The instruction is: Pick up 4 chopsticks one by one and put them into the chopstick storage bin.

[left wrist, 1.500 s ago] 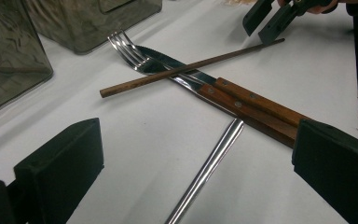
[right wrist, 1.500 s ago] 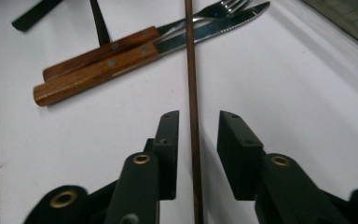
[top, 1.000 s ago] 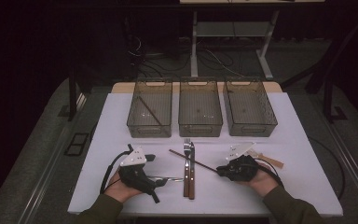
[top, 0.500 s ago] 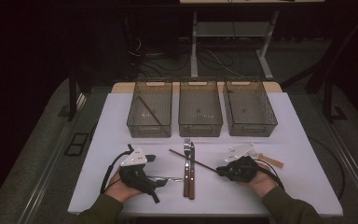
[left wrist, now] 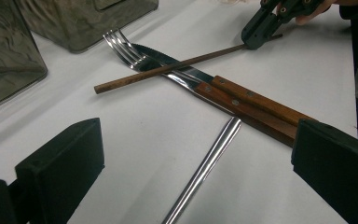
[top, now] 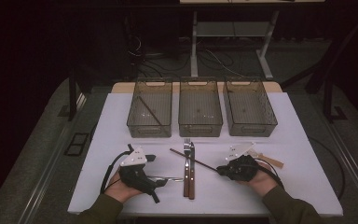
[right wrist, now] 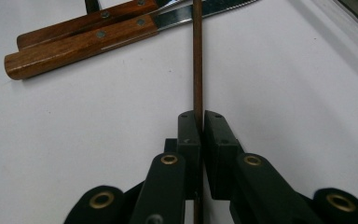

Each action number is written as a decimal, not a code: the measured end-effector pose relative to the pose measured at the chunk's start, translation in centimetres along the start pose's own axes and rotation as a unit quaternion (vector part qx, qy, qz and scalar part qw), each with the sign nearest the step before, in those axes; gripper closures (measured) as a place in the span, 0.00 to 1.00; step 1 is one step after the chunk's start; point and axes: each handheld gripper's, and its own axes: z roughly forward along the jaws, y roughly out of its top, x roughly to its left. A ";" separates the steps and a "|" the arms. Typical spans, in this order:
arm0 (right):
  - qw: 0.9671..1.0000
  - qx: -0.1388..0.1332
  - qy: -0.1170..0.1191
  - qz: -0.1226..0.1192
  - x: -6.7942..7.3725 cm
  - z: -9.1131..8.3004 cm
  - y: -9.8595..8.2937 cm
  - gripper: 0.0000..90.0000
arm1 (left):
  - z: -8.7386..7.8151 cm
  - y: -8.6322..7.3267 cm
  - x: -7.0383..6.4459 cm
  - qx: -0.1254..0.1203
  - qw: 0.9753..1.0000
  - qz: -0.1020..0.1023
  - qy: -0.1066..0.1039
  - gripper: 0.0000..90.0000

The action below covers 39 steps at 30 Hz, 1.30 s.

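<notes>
A brown chopstick (top: 193, 160) lies slanted across a fork (top: 186, 148) and a knife (top: 192, 179) with wooden handles at the table's middle front. My right gripper (top: 221, 171) is shut on the chopstick's right end; its own view has the stick (right wrist: 198, 60) pinched between the closed jaws (right wrist: 201, 122), and the left gripper view also catches that grip (left wrist: 256, 39). My left gripper (top: 161, 182) is open, its jaws (left wrist: 196, 140) standing wide on either side of a silver utensil handle (left wrist: 205, 168) that lies flat and points at the knife handle (left wrist: 261, 100).
Three clear bins stand in a row at the back: left (top: 135, 122), middle (top: 200, 127), right (top: 251, 128). Another chopstick (top: 148, 111) lies in the left bin. A tan strip (top: 271, 160) lies by my right hand. The white table (top: 303, 140) is bare on both sides.
</notes>
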 end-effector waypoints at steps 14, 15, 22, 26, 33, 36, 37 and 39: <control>0.999 -0.034 0.010 0.012 -0.3 -1.4 0.4 0.95 | 0.0 0.0 0.0 0.000 1.000 0.001 0.000 0.01; 0.999 -0.039 0.012 0.015 -0.3 -1.5 0.5 0.95 | 0.0 0.0 0.0 0.000 1.000 0.001 0.000 0.01; 0.997 -0.072 0.026 0.023 -0.4 -2.7 1.1 0.95 | 0.0 0.0 0.0 0.000 1.000 0.000 0.001 0.01; 0.995 -0.090 0.029 0.026 -0.4 -3.4 1.5 0.95 | 0.0 0.0 0.0 0.001 1.000 0.000 0.001 0.01; 0.993 -0.110 0.032 0.027 -0.4 -4.3 2.5 0.95 | 0.0 0.0 0.0 0.001 1.000 0.001 0.002 0.01; 0.993 -0.115 0.030 0.029 -0.4 -4.5 2.8 0.95 | 0.0 0.0 0.0 0.001 1.000 0.001 0.002 0.01; 0.992 -0.116 0.028 0.028 -0.4 -4.6 2.9 0.95 | 0.0 0.0 0.0 0.001 1.000 0.001 0.002 0.01; 0.992 -0.119 0.026 0.028 -0.4 -4.7 3.2 0.95 | 0.0 0.0 0.0 0.000 1.000 0.001 0.003 0.01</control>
